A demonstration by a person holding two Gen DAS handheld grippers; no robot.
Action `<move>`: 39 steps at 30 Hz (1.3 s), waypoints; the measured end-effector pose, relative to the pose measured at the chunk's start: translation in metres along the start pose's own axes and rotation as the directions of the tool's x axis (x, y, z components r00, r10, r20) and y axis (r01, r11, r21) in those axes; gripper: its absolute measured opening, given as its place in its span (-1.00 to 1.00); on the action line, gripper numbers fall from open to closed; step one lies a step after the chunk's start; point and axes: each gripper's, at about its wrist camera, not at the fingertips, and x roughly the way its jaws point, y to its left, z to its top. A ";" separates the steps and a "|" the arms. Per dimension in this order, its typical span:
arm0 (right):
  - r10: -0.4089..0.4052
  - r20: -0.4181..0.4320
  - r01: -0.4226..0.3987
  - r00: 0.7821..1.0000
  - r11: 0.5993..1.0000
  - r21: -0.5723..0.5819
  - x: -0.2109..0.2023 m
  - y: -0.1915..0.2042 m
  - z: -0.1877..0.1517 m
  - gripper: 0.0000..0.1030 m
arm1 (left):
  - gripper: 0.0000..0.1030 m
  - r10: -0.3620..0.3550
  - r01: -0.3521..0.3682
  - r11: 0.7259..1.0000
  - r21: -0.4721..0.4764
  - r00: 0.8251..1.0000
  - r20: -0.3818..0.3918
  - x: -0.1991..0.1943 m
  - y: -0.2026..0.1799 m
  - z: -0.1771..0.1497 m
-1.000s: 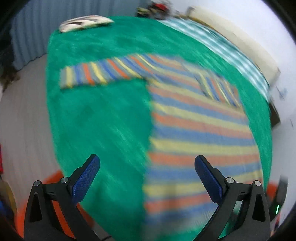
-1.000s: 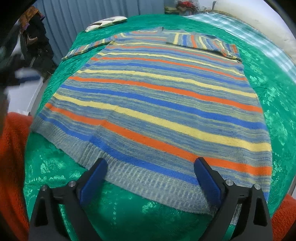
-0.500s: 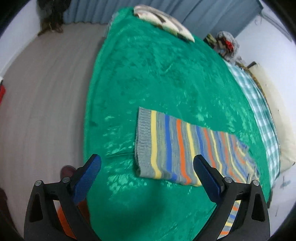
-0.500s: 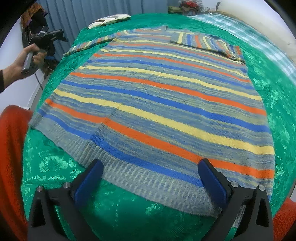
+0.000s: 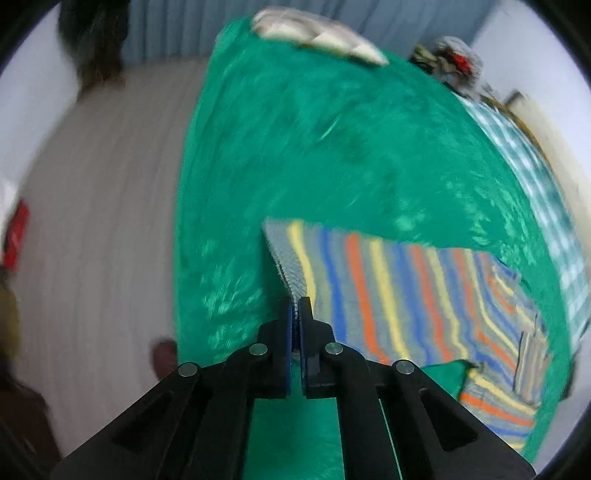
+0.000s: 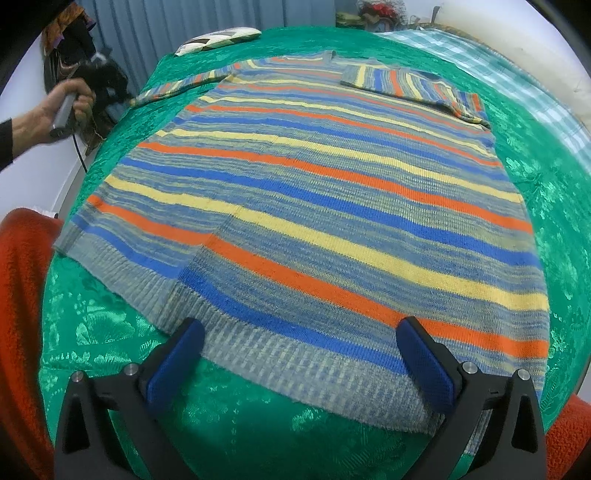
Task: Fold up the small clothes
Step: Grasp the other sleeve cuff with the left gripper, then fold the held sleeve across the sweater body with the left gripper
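Left wrist view: the left tongs (image 5: 295, 310) sit at lower centre of the frame with their 2 blue pads pressed together, pinching the grey ribbed cuff of the striped sweater's (image 5: 388, 291) sleeve. The sleeve runs from the tongs toward the right of the frame, flat on the green bedspread (image 5: 314, 147), with its cuff edge lifted at the pinch. The view is blurred. A pale patterned pillow (image 5: 317, 35) lies at the upper centre, at the far end of the bed. A checked cloth (image 5: 535, 177) lies along the right edge, and grey floor (image 5: 103, 221) fills the left half.

Right wrist view: the right tongs (image 6: 299, 360) occupy the lower part of the frame, spread wide, with nothing between the 2 blue pads. They are just in front of the sweater's (image 6: 314, 192) ribbed hem. The sweater lies flat across the centre of the frame on the bedspread (image 6: 554, 177). 1 sleeve is folded across the chest at upper right; the other extends toward upper left. At far left a hand (image 6: 55, 110) holds the dark body of the left tool at the tip of that extended sleeve. The pillow (image 6: 218, 38) lies at upper centre-left. Red-orange fabric (image 6: 18, 314) fills the lower left corner.

No containers appear in either view.
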 end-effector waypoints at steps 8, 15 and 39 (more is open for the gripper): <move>0.001 0.000 -0.001 1.000 1.000 0.000 0.000 0.000 0.000 1.00 | -0.98 -0.251 0.196 0.906 0.375 0.962 0.104 -0.092 -0.186 -0.003; 0.000 0.000 0.000 1.000 1.000 0.000 0.000 0.000 0.000 1.00 | -0.65 -0.447 0.446 0.748 0.492 0.886 -0.123 -0.065 -0.328 -0.063; 0.016 0.006 -0.016 1.000 1.000 -0.009 0.001 -0.001 0.000 1.00 | 0.66 -0.164 0.193 0.918 0.347 0.980 -0.112 0.054 -0.190 -0.021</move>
